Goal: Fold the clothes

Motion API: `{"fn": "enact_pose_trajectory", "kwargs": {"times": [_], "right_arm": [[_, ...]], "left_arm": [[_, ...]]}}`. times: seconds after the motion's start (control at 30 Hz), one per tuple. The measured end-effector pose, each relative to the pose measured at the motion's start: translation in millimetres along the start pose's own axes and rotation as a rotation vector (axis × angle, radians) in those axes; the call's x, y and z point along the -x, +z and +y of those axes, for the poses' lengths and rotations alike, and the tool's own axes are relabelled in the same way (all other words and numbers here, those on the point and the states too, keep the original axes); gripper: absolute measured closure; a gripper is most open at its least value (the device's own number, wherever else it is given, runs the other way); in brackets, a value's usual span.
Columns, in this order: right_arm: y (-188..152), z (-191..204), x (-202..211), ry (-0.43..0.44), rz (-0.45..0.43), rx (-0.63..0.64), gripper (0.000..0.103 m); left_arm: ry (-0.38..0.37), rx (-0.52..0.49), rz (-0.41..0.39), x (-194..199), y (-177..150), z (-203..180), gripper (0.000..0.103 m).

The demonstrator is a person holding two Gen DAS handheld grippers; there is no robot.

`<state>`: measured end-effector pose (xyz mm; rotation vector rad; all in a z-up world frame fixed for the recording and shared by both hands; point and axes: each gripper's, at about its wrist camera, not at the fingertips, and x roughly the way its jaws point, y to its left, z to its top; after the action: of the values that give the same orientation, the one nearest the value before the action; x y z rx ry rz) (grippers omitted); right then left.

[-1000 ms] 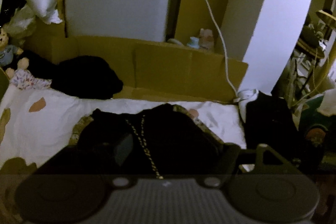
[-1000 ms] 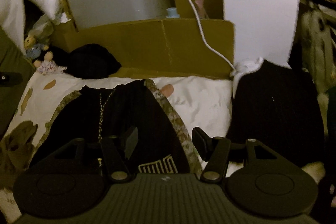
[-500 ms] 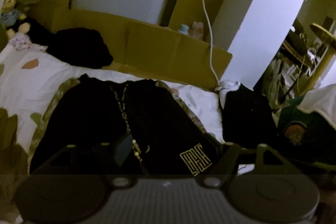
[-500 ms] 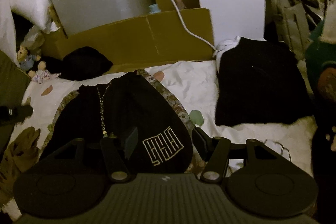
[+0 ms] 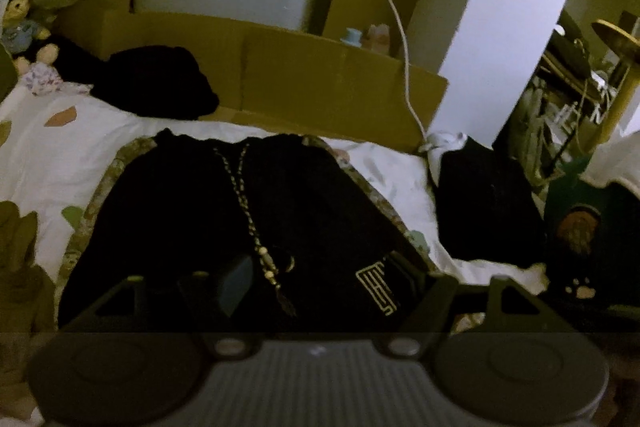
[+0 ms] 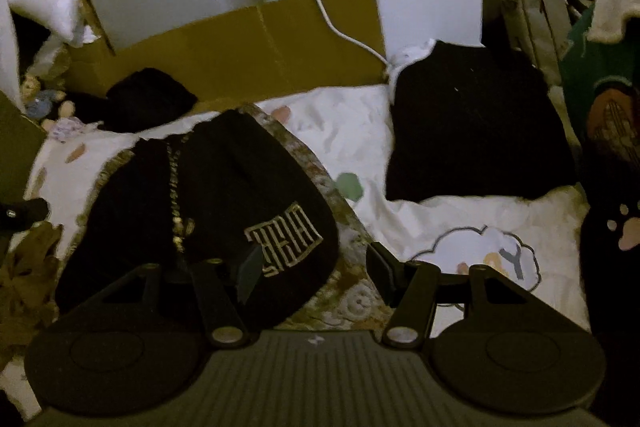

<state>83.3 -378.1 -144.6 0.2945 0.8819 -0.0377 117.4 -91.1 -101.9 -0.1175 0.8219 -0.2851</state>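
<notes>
Black shorts (image 5: 256, 227) lie spread flat on a white sheet (image 6: 348, 131) w/ pastel spots, waistband toward the far cardboard box (image 5: 320, 75). Braided drawstring (image 5: 248, 203) runs down the middle of the shorts; gold maze-like logo (image 6: 286, 237) sits near the hem closest to the grippers. Patterned fabric (image 6: 316, 179) w/ a brownish print shows as a border around both sides of the shorts, underneath them.

Left gripper (image 5: 326, 285) hangs over the near part of the shorts, jaws apart, nothing between the fingers; can't tell if the tips touch the cloth. Its left tip is by the drawstring end, right tip by the logo.

Right gripper (image 6: 316, 269) is over the shorts' right edge, jaws also apart and empty: left finger over the black cloth next to the logo, right finger over the sheet near a cloud print (image 6: 484, 255).

Folded black garment (image 6: 476, 127) lies on the sheet to the right, well apart from the shorts. Another crumpled black item (image 5: 156, 83) sits at the far left, against the box. White cable (image 5: 394, 27) drops over the box to the sheet's far corner. Small dolls (image 5: 28, 39) at far left edge. Room is dim, detail in the black cloth is hard to make out.
</notes>
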Motion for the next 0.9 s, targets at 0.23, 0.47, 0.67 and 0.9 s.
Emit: {"fn": "enact_pose_trajectory", "kwargs": {"times": [0.23, 0.47, 0.67, 0.9], "right_arm": [[-15.9, -16.9, -33.3, -0.027, 0.03, -0.079, 0.041], [-35.7, -36.1, -55.6, -0.036, 0.049, -0.124, 0.041], [-52.3, -54.1, -72.9, -0.009, 0.083, -0.175, 0.041], [-53.0, -66.2, -92.2, 0.007, 0.115, -0.234, 0.041]], "left_arm": [[-0.004, -0.043, 0.067, -21.1, -20.4, -2.1, 0.032], [-0.002, -0.046, 0.171, -46.8, -47.1, -2.3, 0.032], [-0.004, -0.076, 0.269, -67.7, -71.7, -4.6, 0.032], [-0.02, -0.05, 0.263, -69.6, -69.5, -2.3, 0.031]]}}
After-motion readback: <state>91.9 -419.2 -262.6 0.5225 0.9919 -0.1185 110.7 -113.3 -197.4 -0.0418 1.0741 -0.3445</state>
